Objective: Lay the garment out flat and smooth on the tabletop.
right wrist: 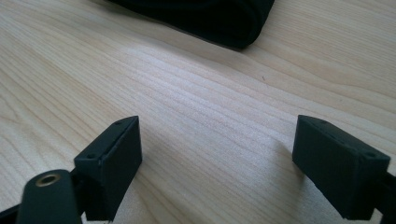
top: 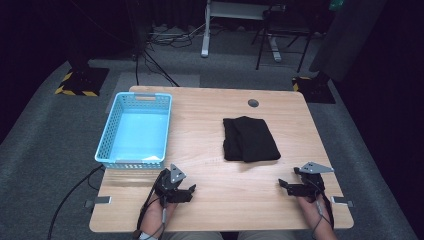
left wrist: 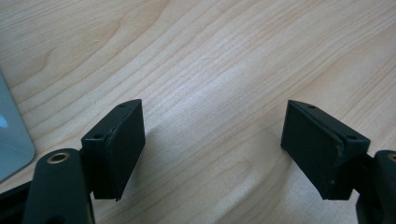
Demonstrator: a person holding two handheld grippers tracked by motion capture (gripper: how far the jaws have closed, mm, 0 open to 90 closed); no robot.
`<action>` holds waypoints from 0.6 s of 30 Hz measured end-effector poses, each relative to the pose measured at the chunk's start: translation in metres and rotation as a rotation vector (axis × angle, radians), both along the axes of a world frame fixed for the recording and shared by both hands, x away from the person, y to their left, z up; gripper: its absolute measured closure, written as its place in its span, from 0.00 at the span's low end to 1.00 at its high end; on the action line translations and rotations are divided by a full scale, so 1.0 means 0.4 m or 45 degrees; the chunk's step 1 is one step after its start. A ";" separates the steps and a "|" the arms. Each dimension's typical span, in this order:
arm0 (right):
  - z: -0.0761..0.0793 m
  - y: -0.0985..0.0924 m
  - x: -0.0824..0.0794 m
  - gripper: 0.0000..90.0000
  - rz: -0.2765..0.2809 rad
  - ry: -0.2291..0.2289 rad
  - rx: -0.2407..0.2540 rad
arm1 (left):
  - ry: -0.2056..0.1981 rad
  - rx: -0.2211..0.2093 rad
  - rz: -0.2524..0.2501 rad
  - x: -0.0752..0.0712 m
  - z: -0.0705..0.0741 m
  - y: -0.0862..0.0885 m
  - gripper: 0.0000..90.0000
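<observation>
- The left gripper rests low over the near part of the wooden table, its jaws spread wide with only bare wood between them.
- Just ahead of it and slightly to its left stands a light blue plastic basket with nothing inside; one pale corner of it shows at the edge of the left gripper view.
- The right gripper sits near the table's near right corner, jaws likewise gaping and gripping nothing.
- A folded black cloth lies ahead of the right gripper, apart from it; its near edge shows beyond the jaws.
</observation>
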State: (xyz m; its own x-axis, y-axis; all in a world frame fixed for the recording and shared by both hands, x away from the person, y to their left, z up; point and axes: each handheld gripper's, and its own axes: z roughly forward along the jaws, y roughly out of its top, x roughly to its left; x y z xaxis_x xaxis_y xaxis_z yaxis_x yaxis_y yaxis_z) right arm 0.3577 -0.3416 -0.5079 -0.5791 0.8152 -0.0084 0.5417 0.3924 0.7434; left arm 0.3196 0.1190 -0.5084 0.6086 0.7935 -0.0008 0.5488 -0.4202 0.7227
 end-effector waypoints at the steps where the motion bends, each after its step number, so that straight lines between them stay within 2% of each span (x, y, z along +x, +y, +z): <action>1: 0.000 0.000 0.000 0.18 0.000 0.000 0.000 | 0.000 0.000 0.000 0.000 0.000 0.000 0.24; 18: 0.000 0.000 0.001 0.17 0.001 0.002 -0.001 | 0.004 -0.005 -0.014 0.002 0.000 -0.002 0.24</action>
State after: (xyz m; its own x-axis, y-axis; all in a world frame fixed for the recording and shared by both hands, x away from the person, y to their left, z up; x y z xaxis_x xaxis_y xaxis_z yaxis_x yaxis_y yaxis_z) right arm 0.3579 -0.3416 -0.5079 -0.5797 0.8148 -0.0080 0.5428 0.3935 0.7420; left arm 0.3204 0.1183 -0.5085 0.6175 0.7865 -0.0061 0.5464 -0.4234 0.7226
